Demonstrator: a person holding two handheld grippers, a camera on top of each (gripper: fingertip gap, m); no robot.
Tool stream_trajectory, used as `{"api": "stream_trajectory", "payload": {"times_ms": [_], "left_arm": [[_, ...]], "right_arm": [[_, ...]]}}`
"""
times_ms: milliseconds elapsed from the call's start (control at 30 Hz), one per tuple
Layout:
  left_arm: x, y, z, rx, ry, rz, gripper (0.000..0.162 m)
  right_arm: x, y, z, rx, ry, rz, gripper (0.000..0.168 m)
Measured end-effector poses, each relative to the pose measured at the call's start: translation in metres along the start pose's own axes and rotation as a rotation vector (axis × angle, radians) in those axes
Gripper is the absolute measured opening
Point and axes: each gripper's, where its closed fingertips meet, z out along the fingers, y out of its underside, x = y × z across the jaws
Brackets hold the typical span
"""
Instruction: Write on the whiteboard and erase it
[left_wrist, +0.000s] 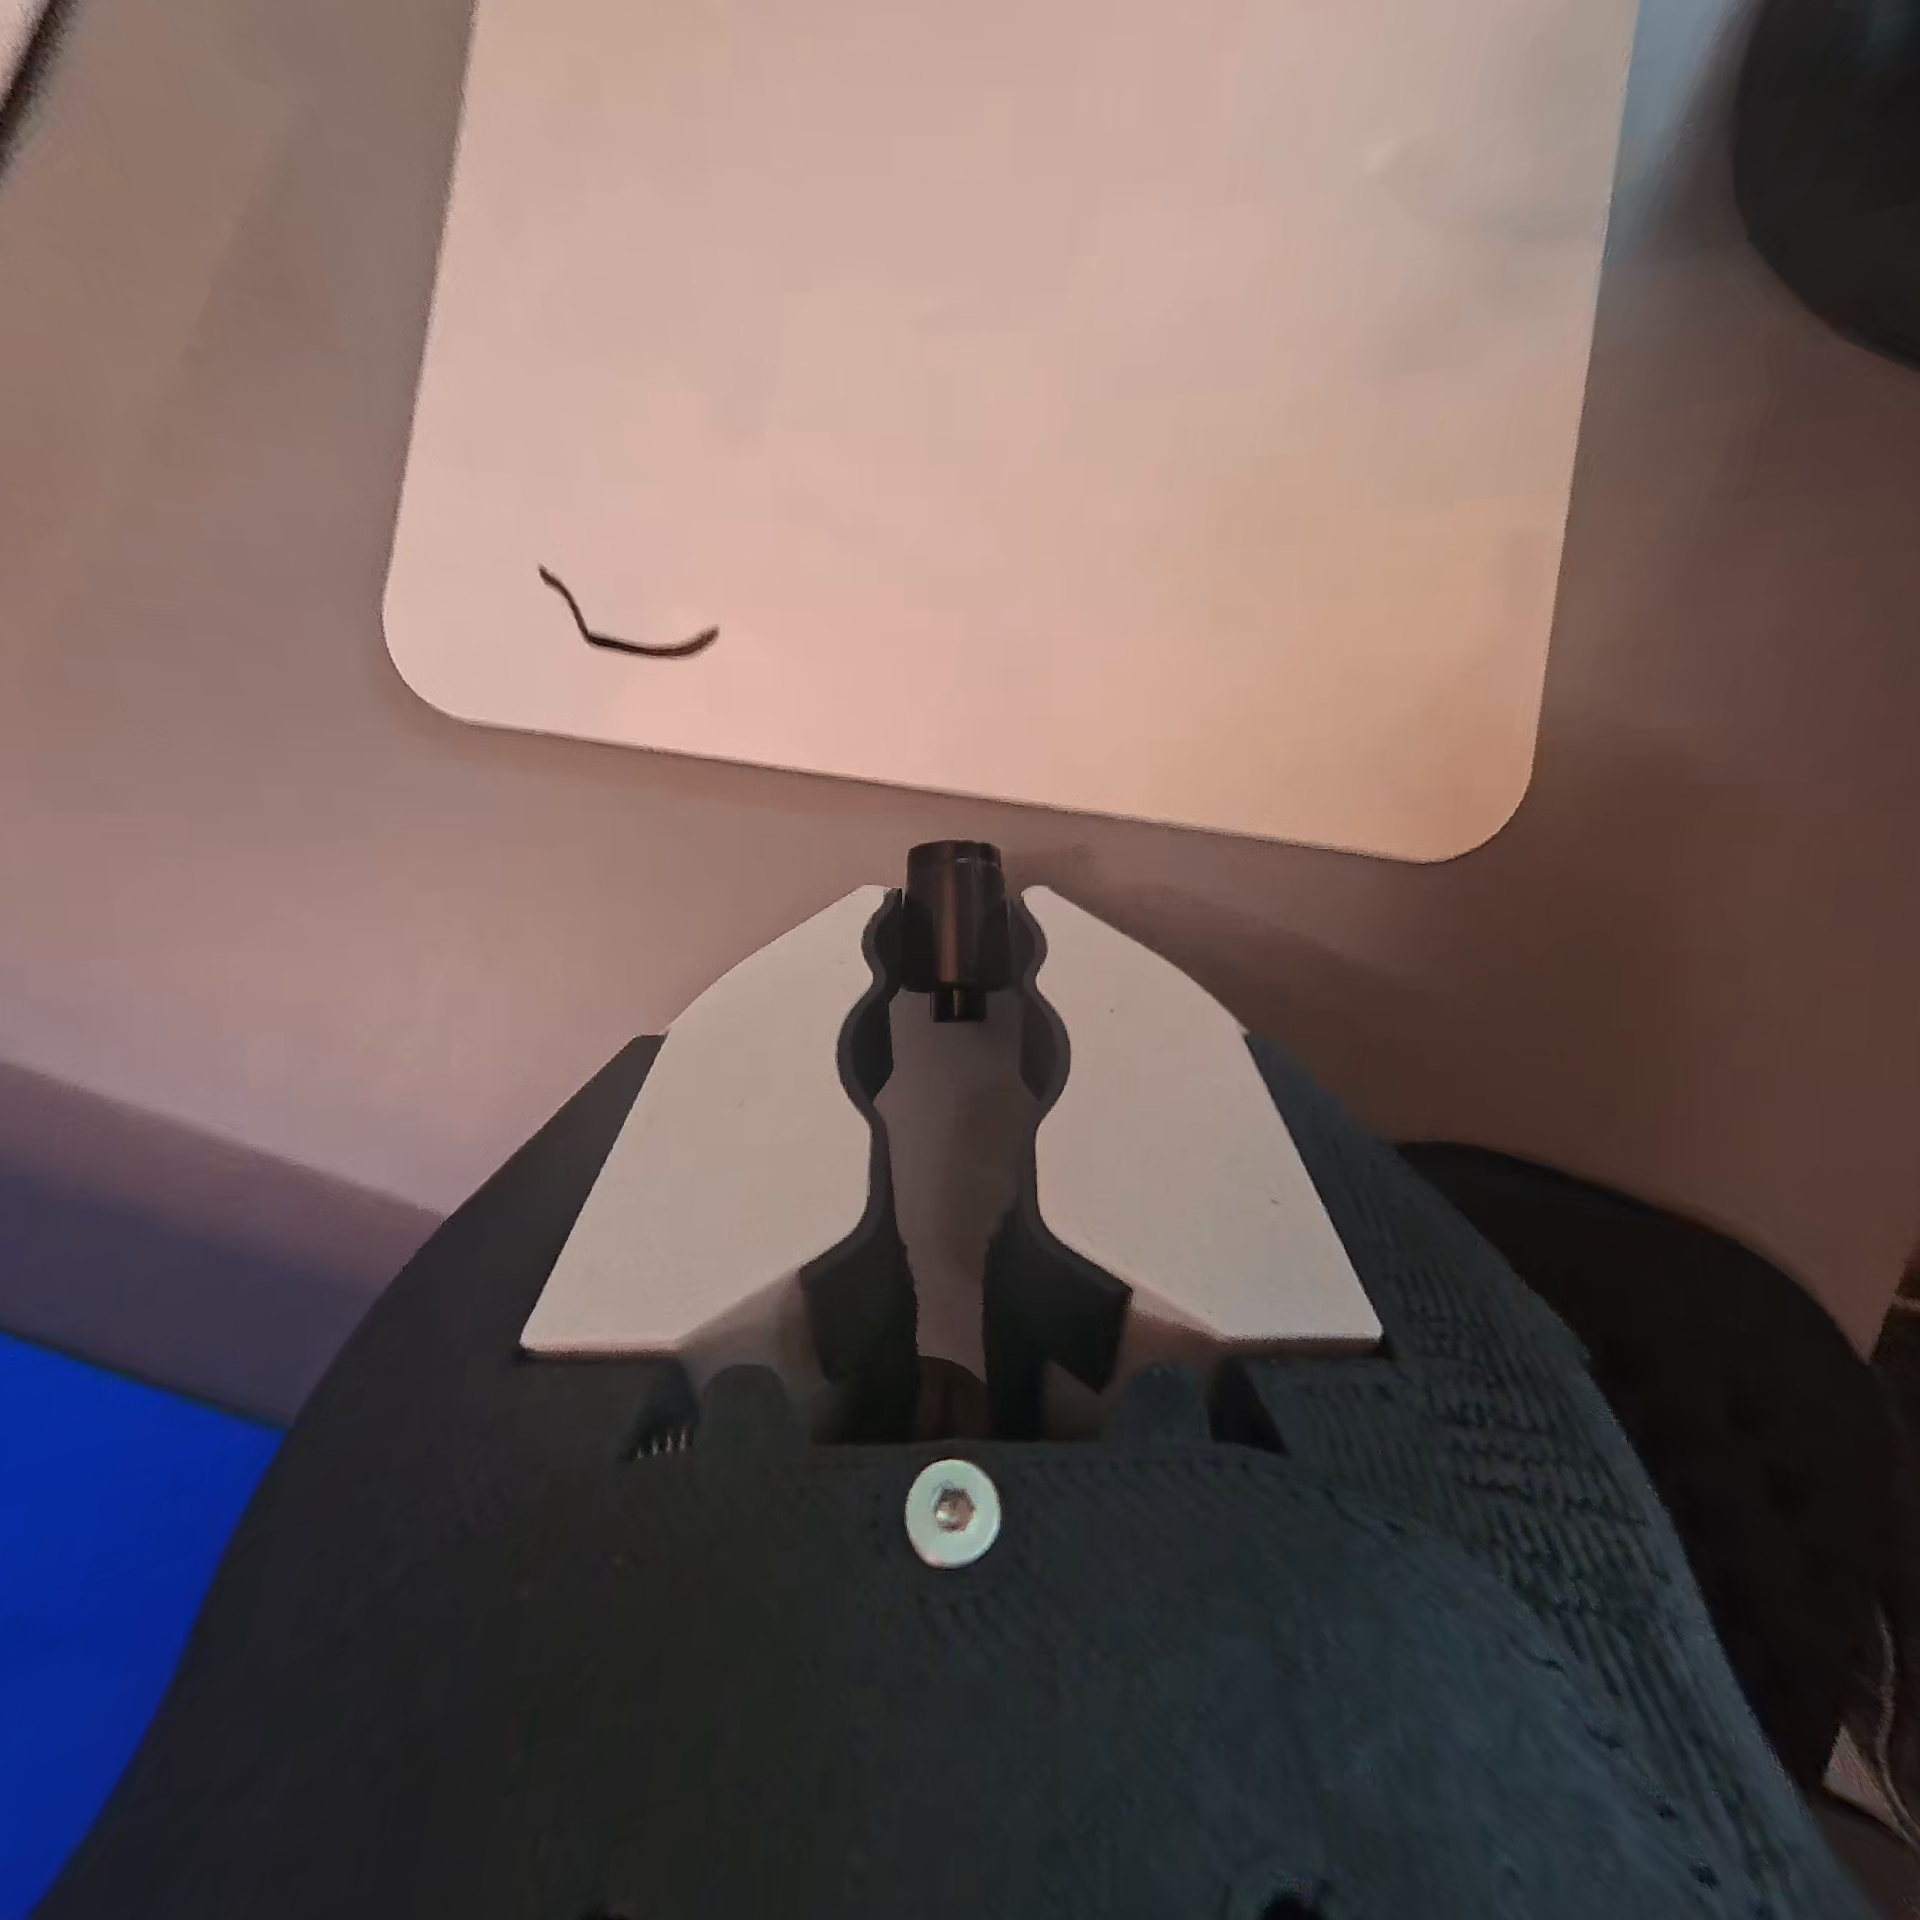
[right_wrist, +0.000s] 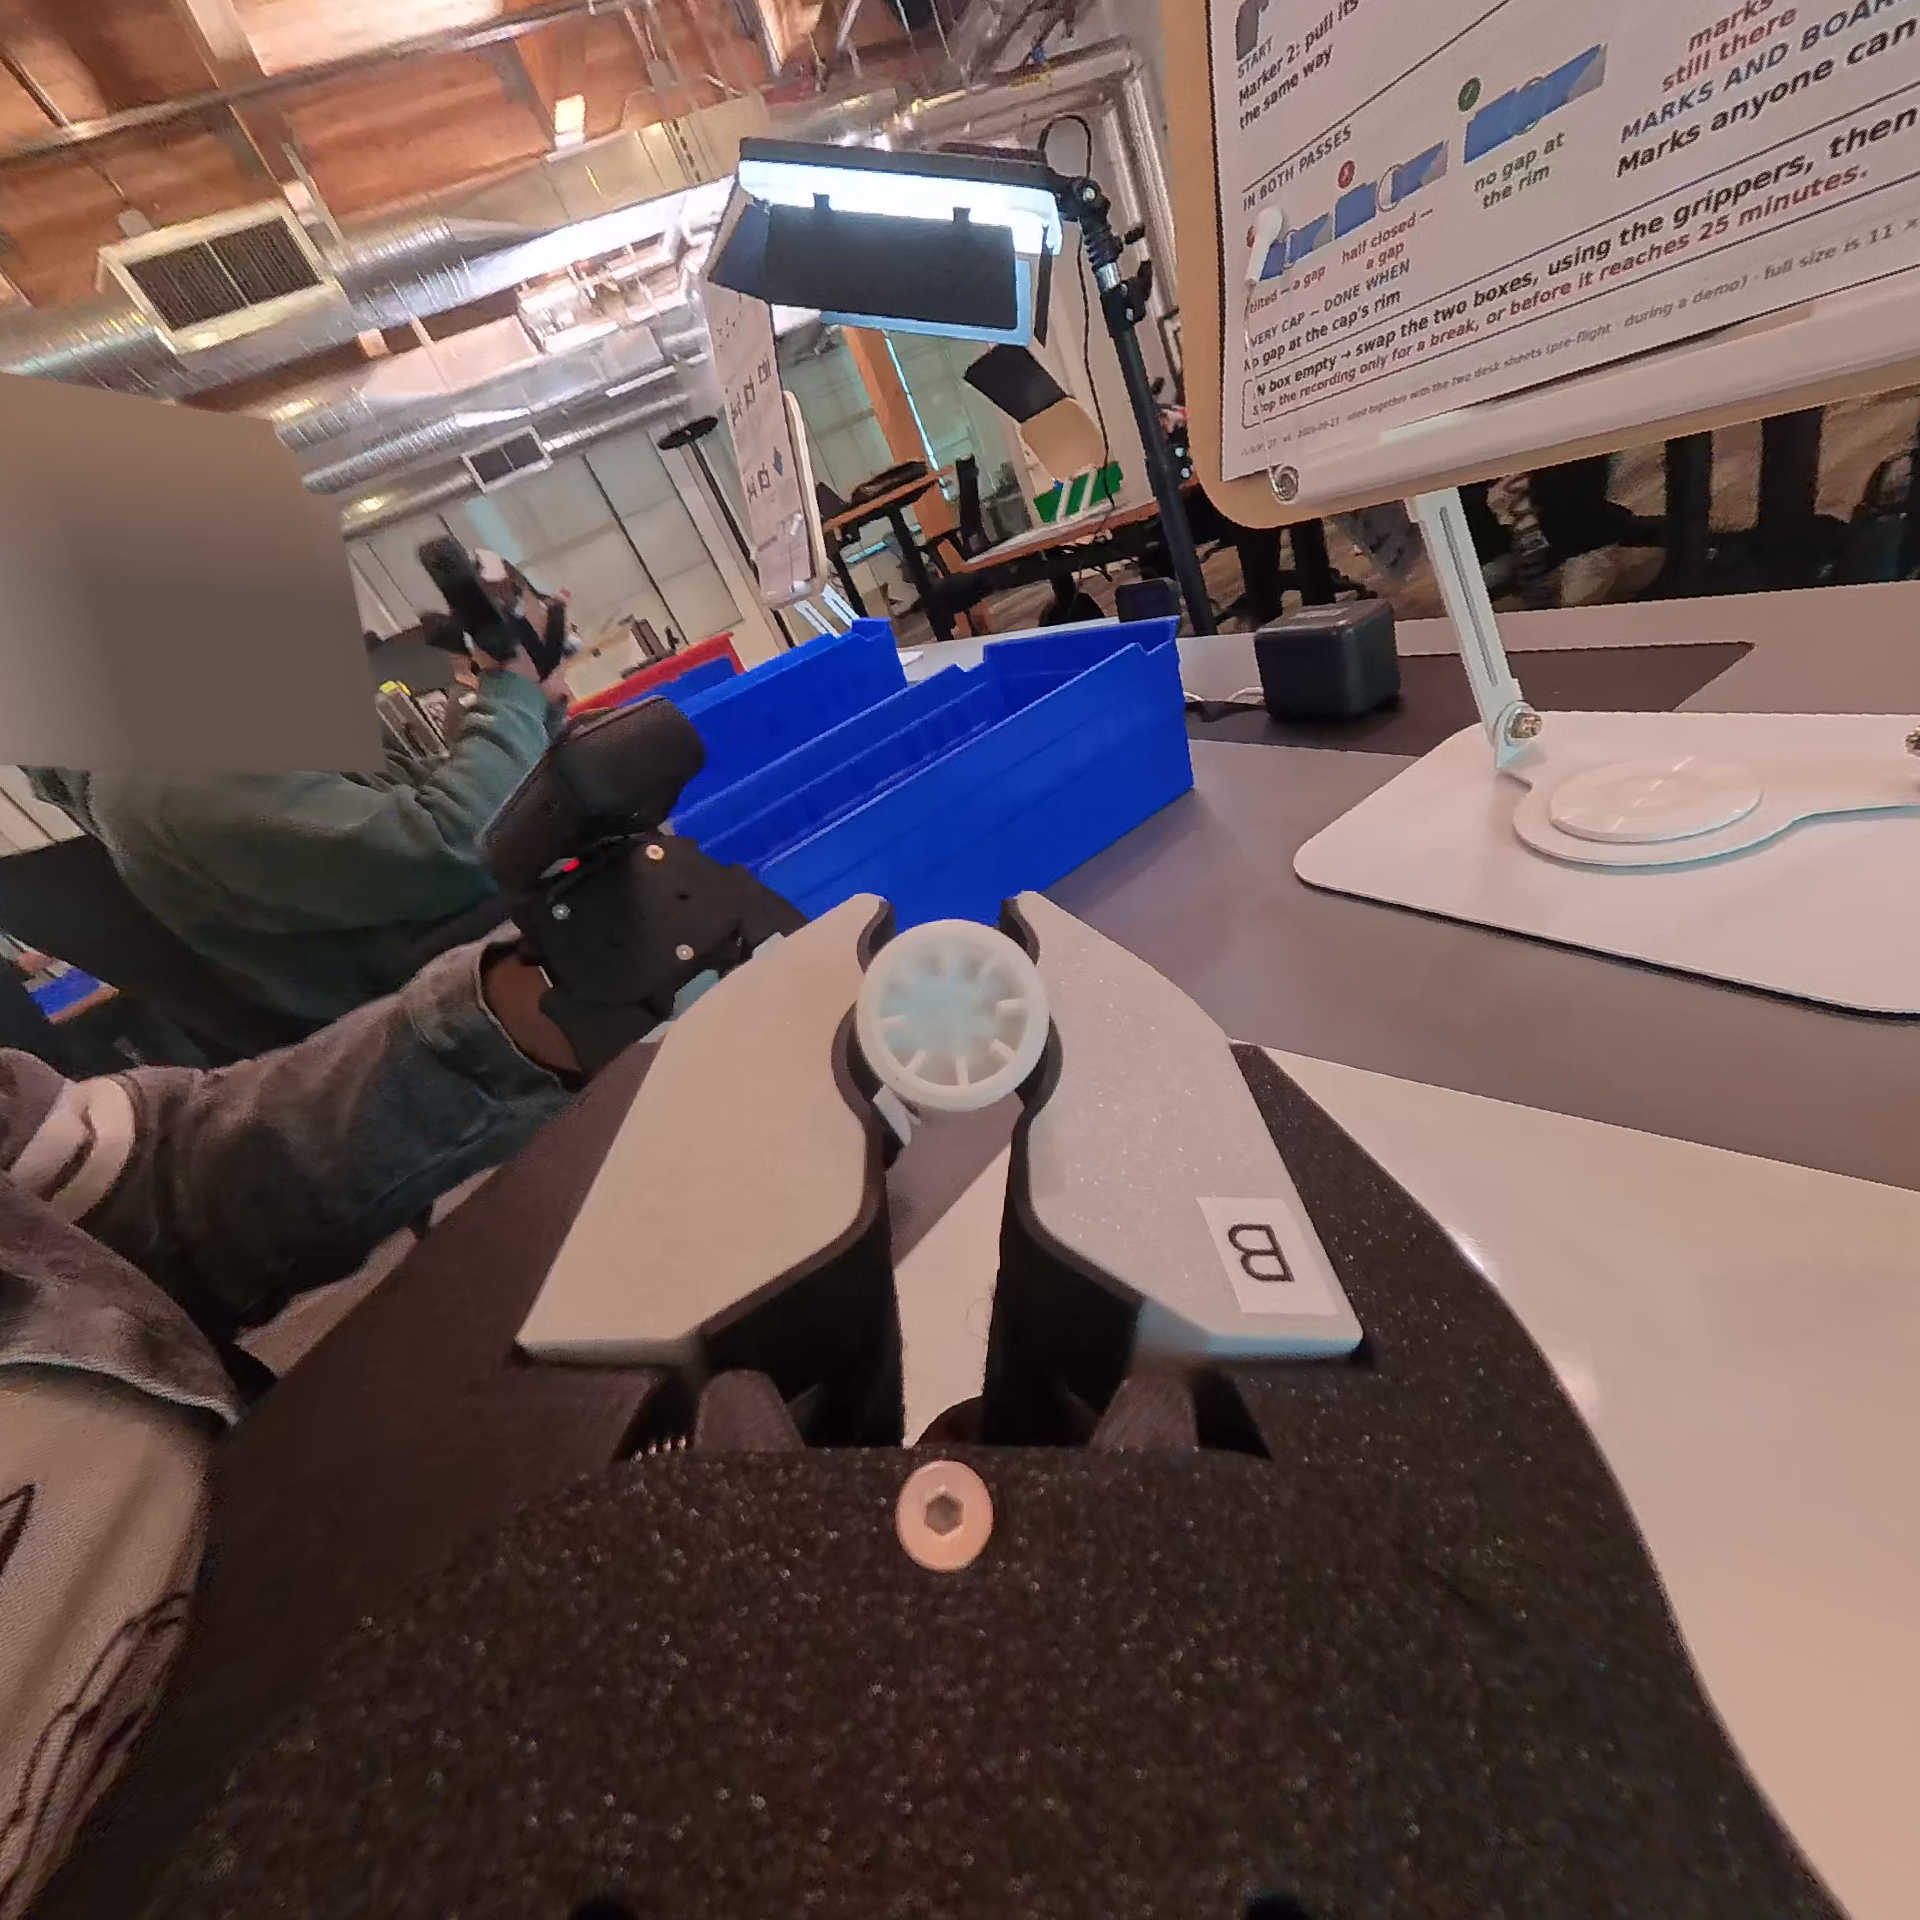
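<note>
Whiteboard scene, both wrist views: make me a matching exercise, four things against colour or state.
Things:
1. whiteboard
2. black cap
3. white marker
4. blue bins

States:
A. held end-on in the right gripper
B. bears one short black squiggle
C. standing on the grey table
D. pinched in the left gripper

Pairs: 1-B, 2-D, 3-A, 4-C

Left wrist view dim, warm pinkish cast on whiteboard, soft overall blur, corners smeared, dark object top right out of focus. Right wrist view bright and sharp; lit panel lamp glows white above blue bins. Strong fisheye bending at edges, mild glare on table.
</note>
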Motion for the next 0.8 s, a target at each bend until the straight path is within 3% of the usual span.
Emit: {"api": "stream_trajectory", "payload": {"times_ms": [67,200,300,567,800], "left_arm": [[0.005,-0.016,-0.004,0.130,0.031,-0.003,0.019],[0.032,-0.071,-0.039,0.650,0.158,0.080,0.020],[0.041,-0.084,-0.054,0.796,0.195,0.090,0.019],[0.048,-0.087,-0.057,0.773,0.146,0.181,0.019],[0.050,-0.088,-0.055,0.769,0.136,0.149,0.018]], "right_arm": [[-0.003,-0.004,0.000,0.026,-0.029,0.044,0.021],[-0.025,-0.022,0.001,0.132,-0.188,0.231,0.020],[-0.042,-0.020,0.009,0.106,-0.246,0.244,0.020],[-0.058,0.006,0.022,-0.055,-0.253,0.160,0.021],[-0.057,0.008,0.022,-0.046,-0.226,0.157,0.021]]}}
